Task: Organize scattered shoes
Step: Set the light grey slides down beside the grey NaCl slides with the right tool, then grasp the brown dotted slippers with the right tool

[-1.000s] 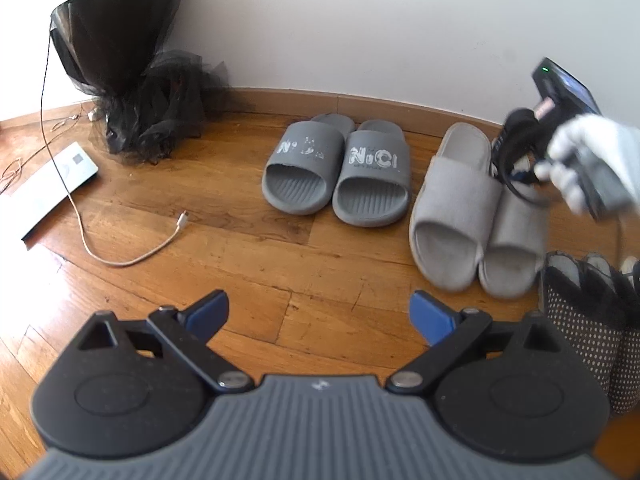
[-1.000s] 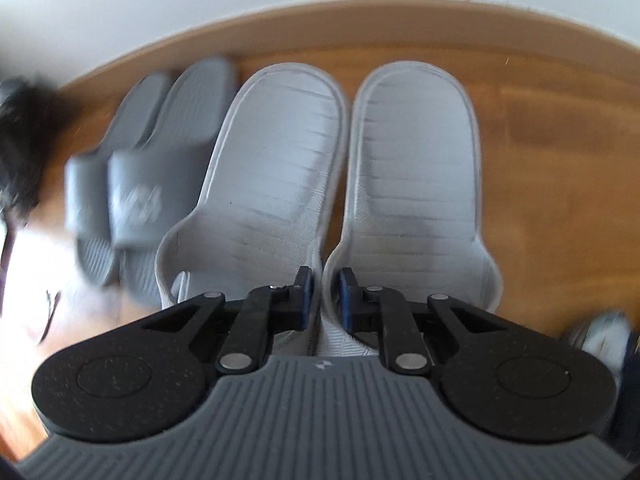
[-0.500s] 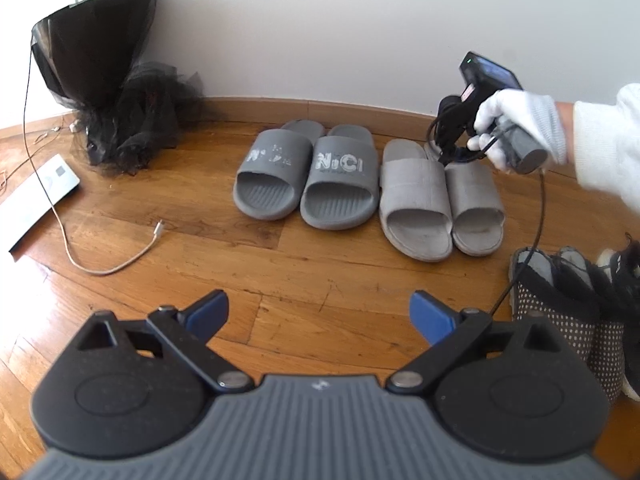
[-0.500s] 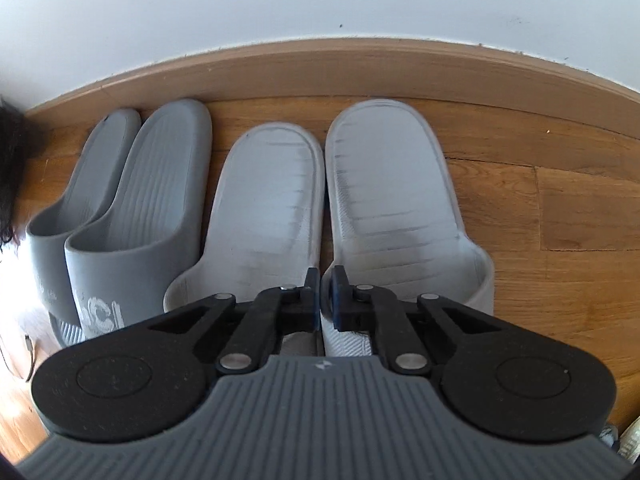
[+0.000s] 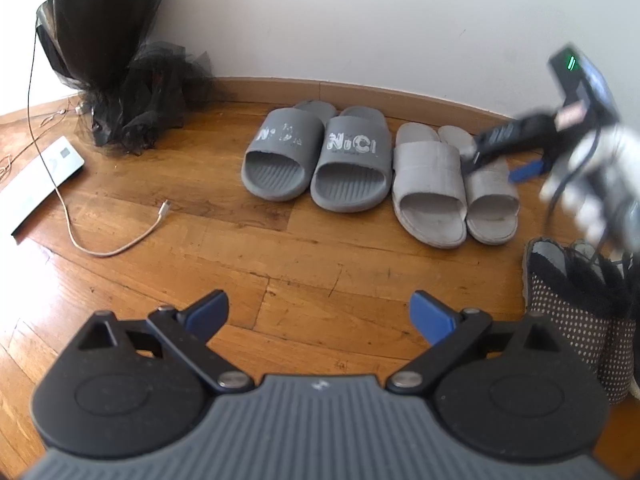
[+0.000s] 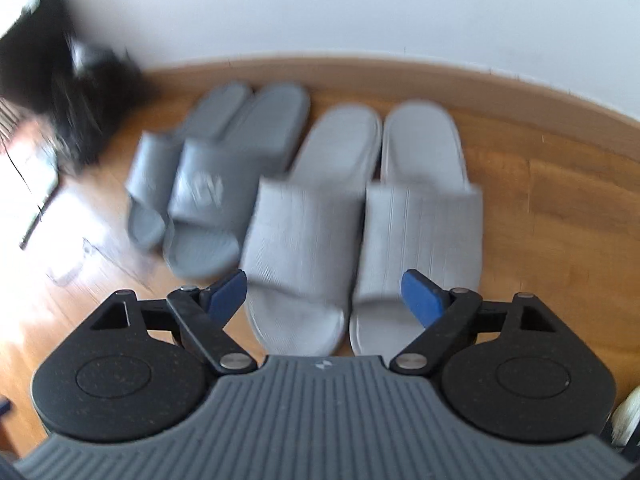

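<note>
A pair of dark grey slides [image 5: 320, 160] with white lettering stands by the baseboard, also in the right wrist view [image 6: 208, 184]. A pair of light grey slides [image 5: 448, 188] stands right of it, side by side, toes toward me [image 6: 360, 232]. My right gripper [image 6: 324, 292] is open and empty, lifted above the light pair's toes; it shows blurred in the left wrist view [image 5: 504, 160]. My left gripper [image 5: 320, 312] is open and empty over bare floor, well in front of the slides. Black dotted slippers [image 5: 580, 312] stand at the right edge.
A black mesh bundle [image 5: 120, 80] leans in the left corner. A white cable [image 5: 120, 240] and a flat white device [image 5: 40, 176] lie on the wooden floor at the left. The wall and baseboard [image 5: 360, 92] run behind the shoes.
My right gripper has opened, let go of the light grey slides and pulled back and up from them. The left gripper stays open.
</note>
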The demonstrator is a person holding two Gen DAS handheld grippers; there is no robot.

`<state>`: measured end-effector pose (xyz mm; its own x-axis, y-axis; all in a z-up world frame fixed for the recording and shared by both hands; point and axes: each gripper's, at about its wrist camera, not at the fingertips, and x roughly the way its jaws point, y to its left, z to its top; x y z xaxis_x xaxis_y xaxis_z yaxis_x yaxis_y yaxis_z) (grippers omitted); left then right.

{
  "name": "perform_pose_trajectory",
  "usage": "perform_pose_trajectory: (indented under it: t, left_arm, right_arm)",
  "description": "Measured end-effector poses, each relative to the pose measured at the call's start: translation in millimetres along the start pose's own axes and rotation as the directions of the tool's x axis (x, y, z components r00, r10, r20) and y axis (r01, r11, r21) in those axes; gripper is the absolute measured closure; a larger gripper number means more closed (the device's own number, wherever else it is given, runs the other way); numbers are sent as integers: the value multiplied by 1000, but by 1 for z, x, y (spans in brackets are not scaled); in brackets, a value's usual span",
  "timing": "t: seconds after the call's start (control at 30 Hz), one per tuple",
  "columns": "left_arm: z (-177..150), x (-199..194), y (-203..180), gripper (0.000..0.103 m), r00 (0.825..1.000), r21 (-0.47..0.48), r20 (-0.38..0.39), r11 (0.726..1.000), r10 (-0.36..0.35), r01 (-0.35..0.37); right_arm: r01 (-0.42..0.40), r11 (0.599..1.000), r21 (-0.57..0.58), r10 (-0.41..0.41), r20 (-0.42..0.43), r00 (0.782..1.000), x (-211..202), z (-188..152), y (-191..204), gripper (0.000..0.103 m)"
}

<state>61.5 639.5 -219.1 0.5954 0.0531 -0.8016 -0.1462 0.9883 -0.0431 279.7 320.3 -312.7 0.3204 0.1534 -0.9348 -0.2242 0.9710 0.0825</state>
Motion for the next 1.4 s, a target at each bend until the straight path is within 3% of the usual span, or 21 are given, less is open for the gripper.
perform_pose_trajectory:
  t: [0.1,0.2,0.3,0.4,0.53,0.6,0.67,0.73,0.93,1.07,1.27,1.4]
  left_arm:
    - [-1,-3,-2,5,1000,9,5,1000,-7,7]
    - [-3,-5,-4,5,1000,16,6,1000,-11,11]
    - [-6,-6,-5,5,1000,19,2,1000,-14,14]
    - [-7,-7,-5,5,1000,18,0,1000,-13,13]
    - [-7,-11,-8,5,1000,22,8,1000,-20,19]
    - [-7,-13,-10,5,1000,28,14,999,-23,23]
    - [-9,-15,-11,5,999,36,17,999,-27,27]
    - [-10,-15,-12,5,999,36,13,999,-32,31]
    - [-14,-11,-17,5,998,40,-3,997,-58,58]
    - [-14,-11,-28,5,995,59,-10,994,-94,95]
    - [-19,-13,-49,5,990,111,-16,983,-142,143]
    - [-27,-14,-58,5,986,133,-39,977,-160,164]
  right_arm:
    - [80,997,22,-81,27,996,24,-16,6,24]
    - [158,986,46,-161,60,985,42,-23,5,50]
    - [160,980,114,-167,49,985,54,-19,-4,56]
    - [160,979,123,-168,52,984,61,-1,-2,71]
    - [182,967,178,-183,-10,983,64,15,-1,68]
    - [144,974,173,-148,10,989,62,15,-1,64]
    - [108,980,167,-113,23,993,51,12,0,48]
    - [60,981,185,-67,31,997,34,7,-2,39]
    - [-74,972,223,65,44,997,-35,-19,-17,28]
    - [-100,962,255,101,8,995,-91,-38,-44,25]
    - [-9,938,348,60,-137,989,-124,-68,-110,26]
    - [20,910,413,69,-200,977,-117,-87,-143,27]
